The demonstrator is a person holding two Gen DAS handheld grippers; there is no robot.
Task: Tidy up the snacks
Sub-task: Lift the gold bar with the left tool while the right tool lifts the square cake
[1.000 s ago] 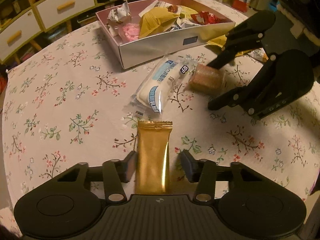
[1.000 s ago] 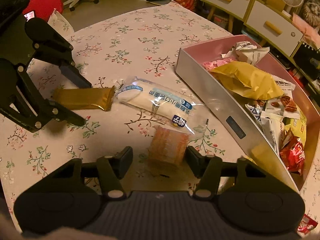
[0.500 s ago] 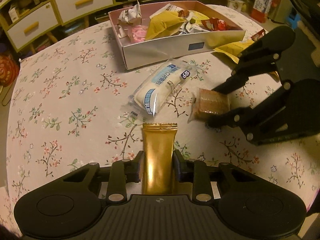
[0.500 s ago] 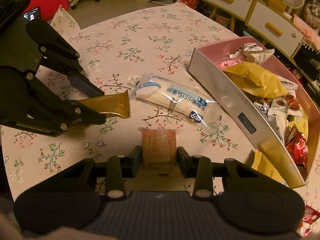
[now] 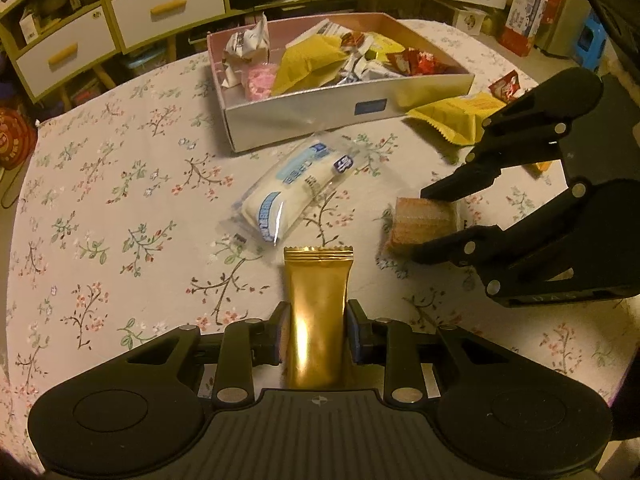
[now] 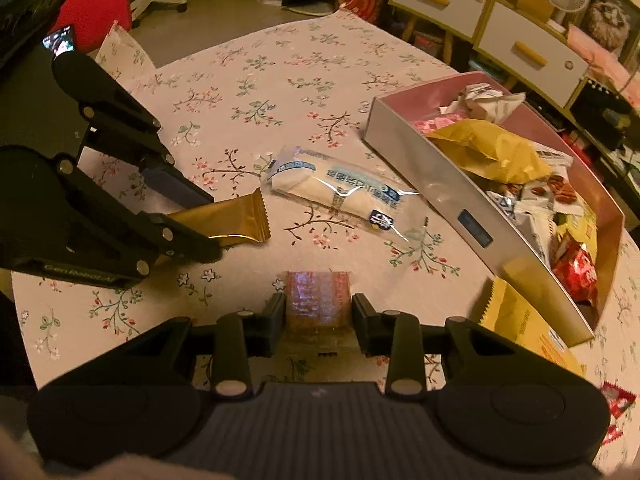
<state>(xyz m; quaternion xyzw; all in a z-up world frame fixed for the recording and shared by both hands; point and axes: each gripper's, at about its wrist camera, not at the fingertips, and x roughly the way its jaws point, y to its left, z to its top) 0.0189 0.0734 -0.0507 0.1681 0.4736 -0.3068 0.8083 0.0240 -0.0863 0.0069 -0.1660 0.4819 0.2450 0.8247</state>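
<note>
Two snacks are in hand: the left gripper (image 5: 314, 338) clamps a gold bar (image 5: 317, 300), the right gripper (image 6: 319, 318) a wafer block (image 6: 318, 300), both short of the box (image 5: 304, 114). A white bun packet (image 5: 298, 190) and yellow pouch (image 5: 452, 116) lie just beside the box, unsorted.

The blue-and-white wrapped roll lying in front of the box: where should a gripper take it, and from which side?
Grip the blue-and-white wrapped roll across its plump middle, coming from above with the fingers on its two long sides. It lies flat and diagonal on the tablecloth, free of the box; its clear flat end seals look too flimsy to hold.
</note>
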